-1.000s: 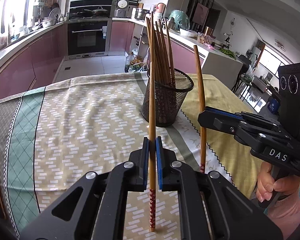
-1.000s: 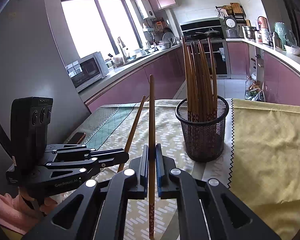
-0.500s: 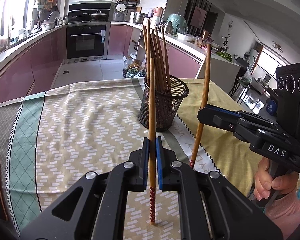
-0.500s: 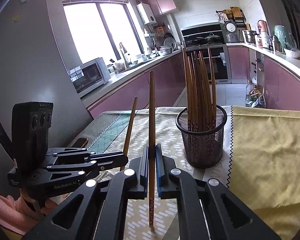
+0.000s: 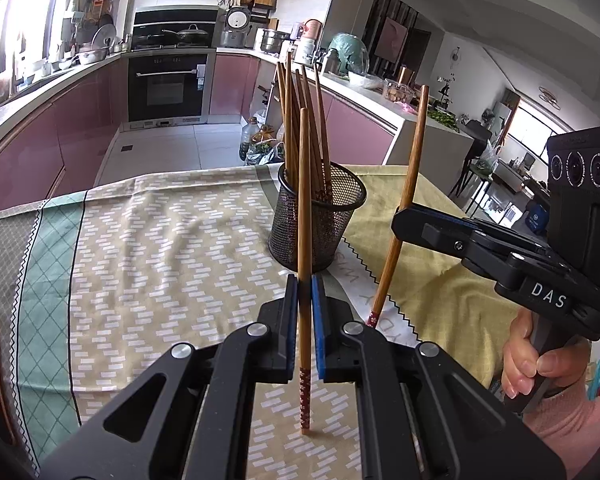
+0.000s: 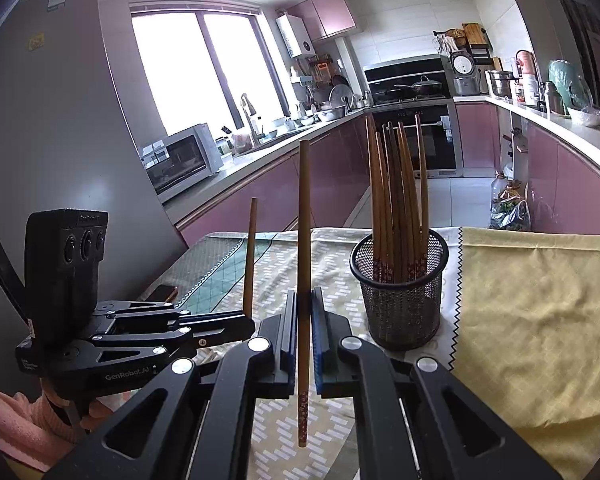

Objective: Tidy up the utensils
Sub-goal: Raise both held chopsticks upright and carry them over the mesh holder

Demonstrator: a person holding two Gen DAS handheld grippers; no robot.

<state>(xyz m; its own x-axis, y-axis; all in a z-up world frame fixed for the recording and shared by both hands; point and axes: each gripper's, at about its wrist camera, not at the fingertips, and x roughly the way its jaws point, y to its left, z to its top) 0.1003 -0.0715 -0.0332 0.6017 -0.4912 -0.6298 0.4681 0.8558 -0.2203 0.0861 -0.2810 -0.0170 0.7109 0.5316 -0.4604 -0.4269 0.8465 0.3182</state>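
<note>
One chopstick (image 5: 305,240) is pinched upright between the left gripper (image 5: 305,334) jaws, centre-bottom of the left wrist view; patterned end down, seemingly off the tablecloth (image 5: 160,248). A second chopstick (image 6: 304,280) is pinched the same way by the right gripper (image 6: 304,338), centre-bottom of the right wrist view. Both jaw pairs are pressed onto thin sticks, no spread seen. The mesh holder (image 5: 318,224) sits centre frame, already crowded with a bundle of chopsticks (image 5: 300,128) fanned outward.

Risks, judged:
- Little free room in the holder; the patterned end may be caught on the rim or the bundle, and the light holder tipped.
- Both sticks are aimed at one opening; collision is likely if they are lowered together.
- The right-held stick is seen tilted in the left view; a pivot or slip in the narrow pinch is possible.
- Wrinkled cloth under the holder could let it slide.
</note>
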